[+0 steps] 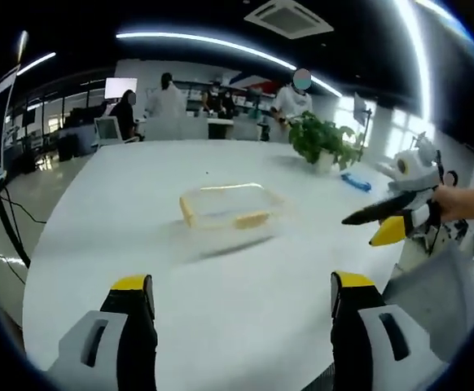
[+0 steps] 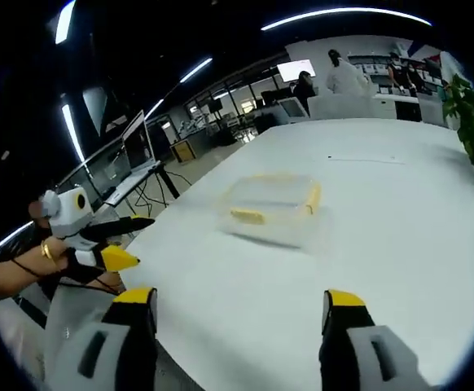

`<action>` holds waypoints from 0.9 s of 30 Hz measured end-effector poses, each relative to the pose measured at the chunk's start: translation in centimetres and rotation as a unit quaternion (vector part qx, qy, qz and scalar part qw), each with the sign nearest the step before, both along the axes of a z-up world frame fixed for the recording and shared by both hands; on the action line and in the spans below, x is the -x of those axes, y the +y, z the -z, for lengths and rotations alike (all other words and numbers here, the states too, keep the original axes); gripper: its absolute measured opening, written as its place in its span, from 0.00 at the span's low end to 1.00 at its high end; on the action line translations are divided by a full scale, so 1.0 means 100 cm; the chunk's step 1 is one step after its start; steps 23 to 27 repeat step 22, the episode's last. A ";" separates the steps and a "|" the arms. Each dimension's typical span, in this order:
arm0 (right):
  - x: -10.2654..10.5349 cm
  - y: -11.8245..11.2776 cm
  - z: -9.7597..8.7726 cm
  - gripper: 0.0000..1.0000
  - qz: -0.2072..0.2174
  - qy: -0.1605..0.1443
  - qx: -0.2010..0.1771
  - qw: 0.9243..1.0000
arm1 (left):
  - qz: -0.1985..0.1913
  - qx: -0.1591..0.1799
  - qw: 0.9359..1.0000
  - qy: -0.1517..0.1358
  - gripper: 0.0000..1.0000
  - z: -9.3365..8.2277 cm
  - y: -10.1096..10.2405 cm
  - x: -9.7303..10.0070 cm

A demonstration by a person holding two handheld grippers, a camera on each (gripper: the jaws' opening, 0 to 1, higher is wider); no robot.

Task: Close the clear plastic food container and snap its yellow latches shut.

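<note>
A clear plastic food container (image 1: 230, 207) with yellow latches lies on the white table (image 1: 139, 212), its lid down on it. In the right gripper view the container (image 2: 274, 200) sits mid-table, a yellow latch on its near side and one on its right end. My left gripper (image 1: 241, 297) stands open over the near table edge, well short of the container, nothing between its jaws. My right gripper (image 2: 241, 314) is also open and empty, off the table's side. In the left gripper view it (image 1: 384, 220) comes in from the right, held by a hand.
A potted green plant (image 1: 322, 140) and a small blue object (image 1: 356, 182) stand at the table's far right. People and desks with monitors fill the room behind. A monitor and cables (image 2: 139, 155) stand left of the table in the right gripper view.
</note>
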State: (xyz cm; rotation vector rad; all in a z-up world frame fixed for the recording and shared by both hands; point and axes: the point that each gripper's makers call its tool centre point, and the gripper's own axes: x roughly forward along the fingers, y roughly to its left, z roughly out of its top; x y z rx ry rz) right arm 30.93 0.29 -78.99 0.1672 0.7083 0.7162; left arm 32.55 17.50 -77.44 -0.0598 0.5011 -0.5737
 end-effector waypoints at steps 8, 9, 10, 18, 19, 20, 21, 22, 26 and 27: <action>0.013 -0.002 0.005 0.82 -0.005 0.016 0.002 1.000 | -0.005 0.003 1.000 0.009 0.88 0.002 0.004 0.006; 0.013 -0.002 0.005 0.82 -0.005 0.016 0.001 1.000 | -0.006 0.005 1.000 0.009 0.88 0.000 0.004 0.007; 0.014 -0.002 0.004 0.82 -0.004 0.015 0.001 1.000 | -0.008 0.005 1.000 0.007 0.88 -0.001 0.004 0.008; 0.023 0.000 0.010 0.82 -0.004 0.020 0.002 1.000 | -0.011 0.006 1.000 0.013 0.87 0.002 0.008 0.012; 0.026 0.001 0.012 0.81 -0.006 0.025 0.005 1.000 | -0.011 0.005 1.000 0.015 0.86 0.002 0.007 0.013; 0.028 0.000 0.014 0.81 -0.007 0.027 0.006 1.000 | -0.011 0.005 1.000 0.016 0.86 0.003 0.008 0.014; 0.029 0.000 0.015 0.81 -0.008 0.030 0.009 0.999 | -0.010 0.007 1.000 0.019 0.86 0.005 0.007 0.014; 0.030 -0.001 0.016 0.81 -0.007 0.032 0.009 0.999 | -0.010 0.008 1.000 0.022 0.86 0.006 0.007 0.014; 0.030 -0.001 0.016 0.81 -0.007 0.032 0.009 0.999 | -0.010 0.008 1.000 0.022 0.86 0.006 0.007 0.014; 0.030 -0.001 0.016 0.81 -0.007 0.032 0.009 0.999 | -0.010 0.008 1.000 0.022 0.86 0.006 0.007 0.014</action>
